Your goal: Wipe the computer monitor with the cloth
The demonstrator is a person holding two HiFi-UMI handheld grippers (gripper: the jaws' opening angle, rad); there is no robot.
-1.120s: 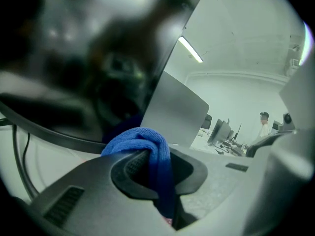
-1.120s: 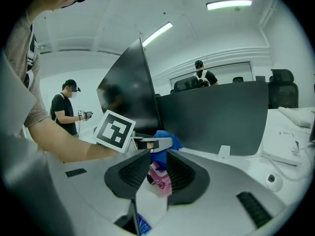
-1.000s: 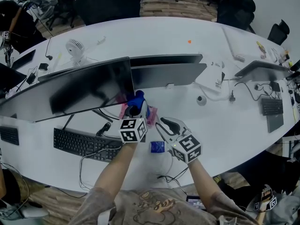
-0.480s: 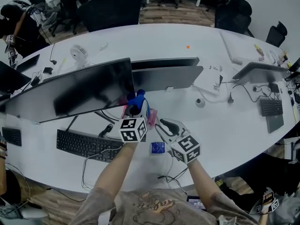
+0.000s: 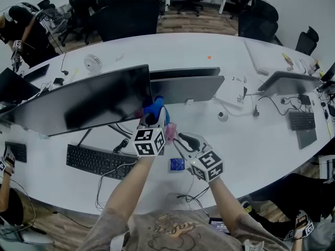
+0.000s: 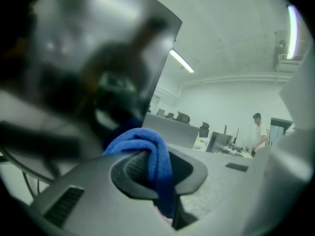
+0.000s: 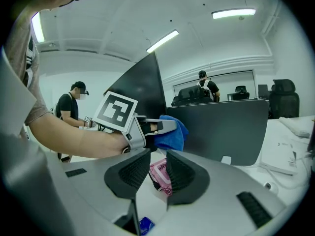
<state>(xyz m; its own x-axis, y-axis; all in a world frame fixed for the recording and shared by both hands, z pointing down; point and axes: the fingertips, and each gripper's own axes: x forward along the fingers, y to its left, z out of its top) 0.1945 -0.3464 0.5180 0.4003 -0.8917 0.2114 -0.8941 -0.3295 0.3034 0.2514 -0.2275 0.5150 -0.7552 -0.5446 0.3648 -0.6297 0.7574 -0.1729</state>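
The large dark monitor (image 5: pixel 89 101) stands at the left of the white desk and fills the left of the left gripper view (image 6: pixel 74 58). My left gripper (image 5: pixel 153 117) is shut on a bunched blue cloth (image 5: pixel 155 109), held at the monitor's lower right edge. In the left gripper view the cloth (image 6: pixel 147 146) bulges up between the jaws. The right gripper view shows the left gripper (image 7: pixel 165 127) with the cloth (image 7: pixel 176 132) beside the screen (image 7: pixel 142 90). My right gripper (image 5: pixel 181 138) hovers just to the right, open, with nothing between its pads (image 7: pixel 135 173).
A second monitor (image 5: pixel 186 85) stands behind with its back to me. A pink packet (image 5: pixel 170 130) lies under the grippers, a small blue packet (image 5: pixel 176 164) nearer me. A keyboard (image 5: pixel 97 161) and cables lie at the left, a small fan (image 5: pixel 93 63) farther back. People stand in the background.
The left gripper has risen slightly with the cloth along the monitor's right edge. The right gripper has hardly moved.
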